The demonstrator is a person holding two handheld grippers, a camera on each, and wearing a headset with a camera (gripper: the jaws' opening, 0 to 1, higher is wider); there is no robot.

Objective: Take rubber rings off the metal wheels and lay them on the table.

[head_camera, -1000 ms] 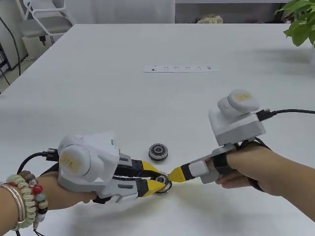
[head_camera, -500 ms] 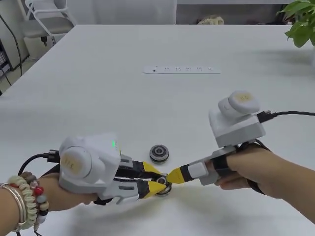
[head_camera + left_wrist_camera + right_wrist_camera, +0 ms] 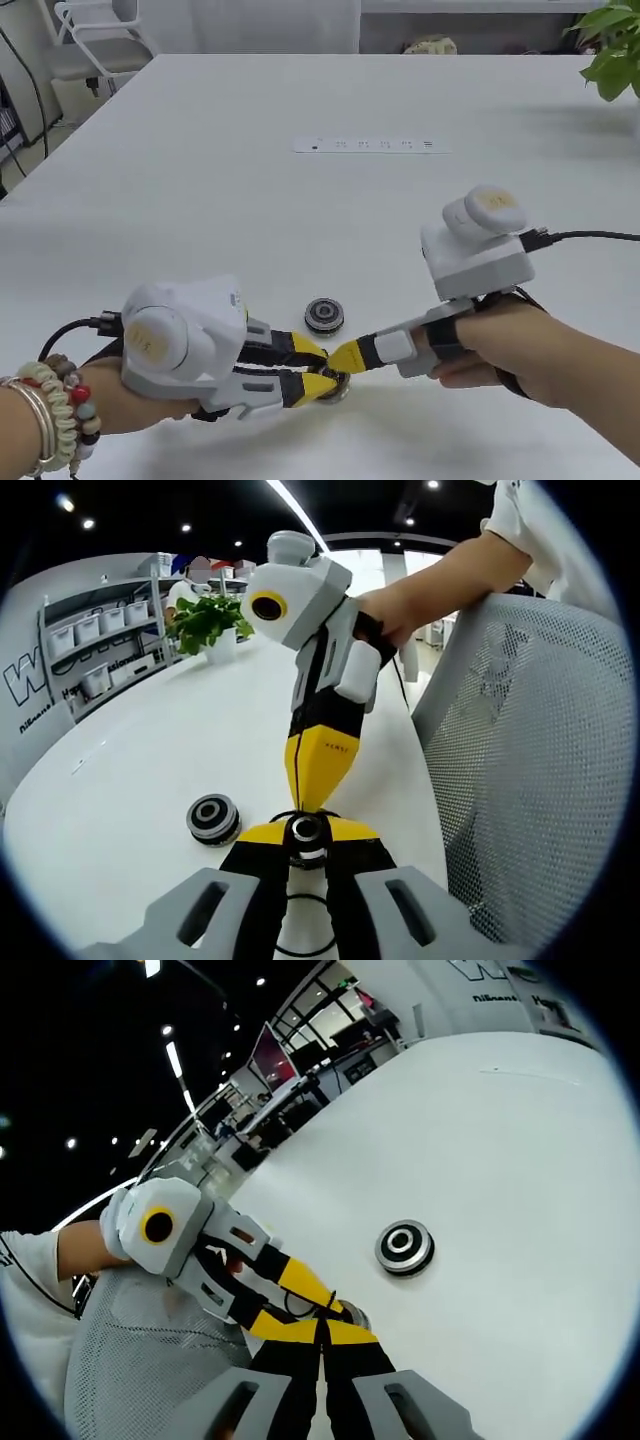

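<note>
Black rubber ring (image 3: 283,817) looks thin, stretchy; my right gripper (image 3: 312,805) pinches its 12 o'clock edge, left gripper (image 3: 322,382) clamps the hard metal wheel (image 3: 307,832).

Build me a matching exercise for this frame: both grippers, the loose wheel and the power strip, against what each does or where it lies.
1. left gripper
2. right gripper
3. loose wheel
4. power strip

a. far up the table
b. clamps a metal wheel
c. lies alone beside the grippers
d. pinches the rubber ring

Pairs: 1-b, 2-d, 3-c, 4-a.
</note>
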